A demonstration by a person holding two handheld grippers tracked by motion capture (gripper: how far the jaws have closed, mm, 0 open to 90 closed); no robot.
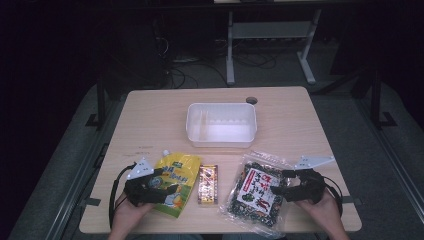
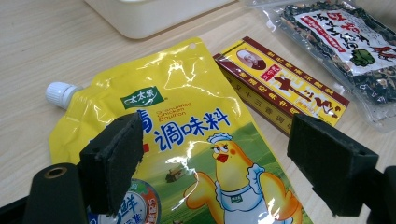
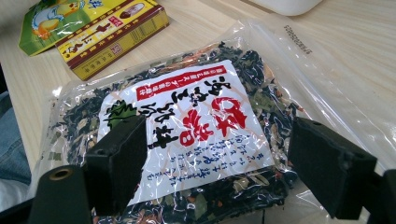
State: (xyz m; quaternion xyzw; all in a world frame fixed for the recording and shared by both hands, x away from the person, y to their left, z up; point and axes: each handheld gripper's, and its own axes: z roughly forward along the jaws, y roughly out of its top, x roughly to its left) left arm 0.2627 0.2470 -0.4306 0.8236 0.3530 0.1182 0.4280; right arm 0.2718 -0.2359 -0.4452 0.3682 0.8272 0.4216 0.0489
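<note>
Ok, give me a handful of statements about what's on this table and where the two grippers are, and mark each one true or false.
1. The white tub has nothing in it. True.
2. The yellow box lies between the yellow spout pouch and the clear bag of dried greens. True.
3. The left gripper is shut on the yellow spout pouch. False: its jaws stand open above the pouch.
4. The right gripper is over the yellow box. False: it is over the clear bag of dried greens, jaws open.
5. The pouch's white cap is screwed off and lying beside it. False: the cap sits on the spout.
</note>
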